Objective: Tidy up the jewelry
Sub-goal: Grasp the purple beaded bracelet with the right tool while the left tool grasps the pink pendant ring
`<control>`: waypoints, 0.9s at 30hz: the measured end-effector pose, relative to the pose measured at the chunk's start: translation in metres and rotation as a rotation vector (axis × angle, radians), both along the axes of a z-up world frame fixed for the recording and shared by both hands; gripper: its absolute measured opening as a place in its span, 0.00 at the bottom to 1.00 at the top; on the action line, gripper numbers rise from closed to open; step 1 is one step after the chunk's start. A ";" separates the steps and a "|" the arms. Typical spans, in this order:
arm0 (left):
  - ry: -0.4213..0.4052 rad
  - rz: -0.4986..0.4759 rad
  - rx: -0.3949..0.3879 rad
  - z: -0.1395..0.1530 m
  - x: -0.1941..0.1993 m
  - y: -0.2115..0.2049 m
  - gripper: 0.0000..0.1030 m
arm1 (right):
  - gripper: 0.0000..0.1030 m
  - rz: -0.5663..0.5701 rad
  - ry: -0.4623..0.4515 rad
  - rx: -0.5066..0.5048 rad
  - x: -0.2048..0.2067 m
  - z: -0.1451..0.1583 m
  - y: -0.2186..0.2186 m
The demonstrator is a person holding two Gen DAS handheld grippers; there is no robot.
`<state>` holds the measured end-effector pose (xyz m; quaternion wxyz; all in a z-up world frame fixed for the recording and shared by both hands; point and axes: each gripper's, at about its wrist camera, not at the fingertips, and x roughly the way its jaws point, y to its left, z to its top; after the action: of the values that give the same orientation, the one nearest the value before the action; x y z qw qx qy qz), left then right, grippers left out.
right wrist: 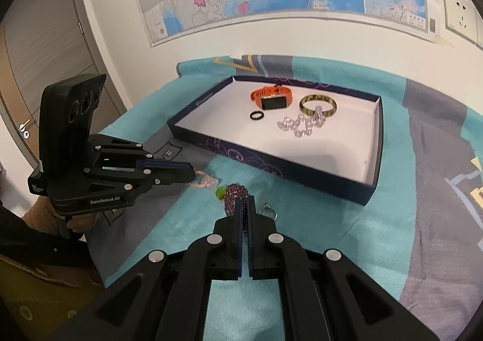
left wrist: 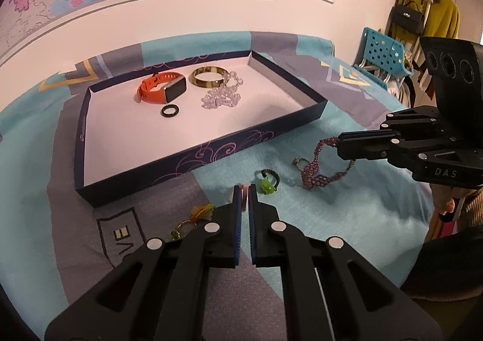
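Observation:
A dark blue tray [left wrist: 193, 156] [right wrist: 271, 167] holds an orange watch [left wrist: 160, 88] [right wrist: 271, 98], a yellow-brown bangle [left wrist: 208, 76] [right wrist: 317, 105], a clear crystal bracelet [left wrist: 222, 96] [right wrist: 297, 125] and a black ring [left wrist: 169, 111] [right wrist: 257, 115]. My right gripper [right wrist: 246, 202] [left wrist: 342, 146] is shut on a purple beaded bracelet [left wrist: 315, 172] [right wrist: 234, 194] and lifts one end off the cloth. My left gripper [left wrist: 244, 190] [right wrist: 190, 173] is shut, with a pink bracelet [right wrist: 205, 182] at its tip. A green ring [left wrist: 267, 184] [right wrist: 220, 192] lies between them.
A silver ring [right wrist: 268, 208] [left wrist: 297, 161] lies by the purple bracelet. Yellow-green beaded pieces [left wrist: 193, 215] lie left of my left fingers. A teal and grey cloth [left wrist: 347, 220] covers the table. A blue basket [left wrist: 383, 54] and hanging bags stand at the right.

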<state>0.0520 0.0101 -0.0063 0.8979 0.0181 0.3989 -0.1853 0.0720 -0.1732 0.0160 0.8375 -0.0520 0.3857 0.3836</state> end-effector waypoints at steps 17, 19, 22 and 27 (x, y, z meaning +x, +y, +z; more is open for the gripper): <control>0.034 -0.023 0.073 -0.018 0.013 -0.013 0.25 | 0.01 -0.002 0.021 0.012 0.005 -0.005 0.001; 0.055 -0.019 0.086 -0.023 0.017 -0.015 0.19 | 0.01 -0.003 0.018 0.014 0.005 -0.004 0.001; 0.050 -0.019 0.075 -0.021 0.017 -0.014 0.17 | 0.01 -0.003 0.015 0.017 0.006 -0.002 0.001; 0.040 -0.008 0.069 -0.019 0.015 -0.013 0.17 | 0.01 -0.004 0.010 0.025 0.008 0.000 0.001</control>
<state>0.0670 -0.0033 -0.0250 0.8877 0.0468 0.4230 -0.1756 0.0796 -0.1718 0.0162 0.8370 -0.0388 0.3852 0.3868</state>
